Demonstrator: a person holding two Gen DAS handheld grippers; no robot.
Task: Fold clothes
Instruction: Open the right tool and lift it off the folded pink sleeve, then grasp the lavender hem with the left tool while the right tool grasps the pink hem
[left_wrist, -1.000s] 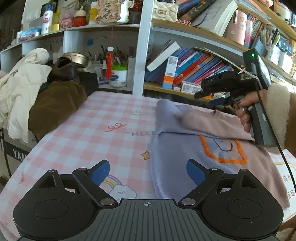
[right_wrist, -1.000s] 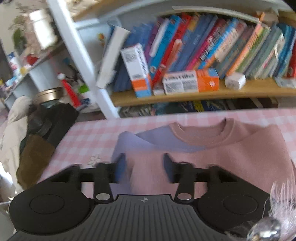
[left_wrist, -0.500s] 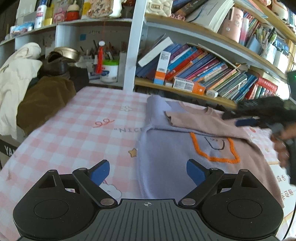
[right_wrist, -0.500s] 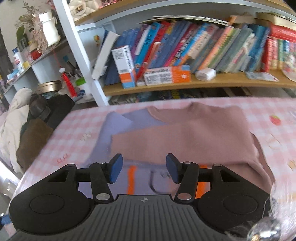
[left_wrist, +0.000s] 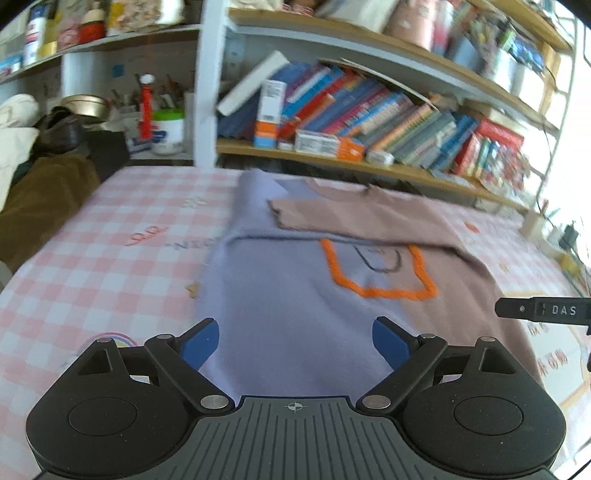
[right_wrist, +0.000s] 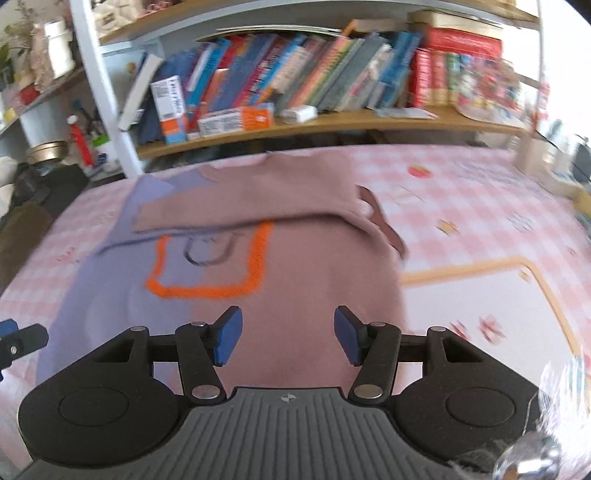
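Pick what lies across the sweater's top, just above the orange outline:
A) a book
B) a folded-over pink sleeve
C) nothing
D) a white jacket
B: a pink sleeve lies folded across the sweater, just above the orange outline.

1. Sweater (left_wrist: 295, 332): soft matt knit cloth, fuzzy orange stitching;
2. Tablecloth (left_wrist: 110, 258): smooth checked pink sheet, slight sheen;
3. Shelf (right_wrist: 332, 122): bare wood;
4. Left gripper (left_wrist: 295, 341): matt black plastic, blue pads.

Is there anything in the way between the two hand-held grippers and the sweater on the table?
Nothing visible. The left hand-held gripper and right hand-held gripper are both open above the sweater, with only bare fabric ahead of their fingers.
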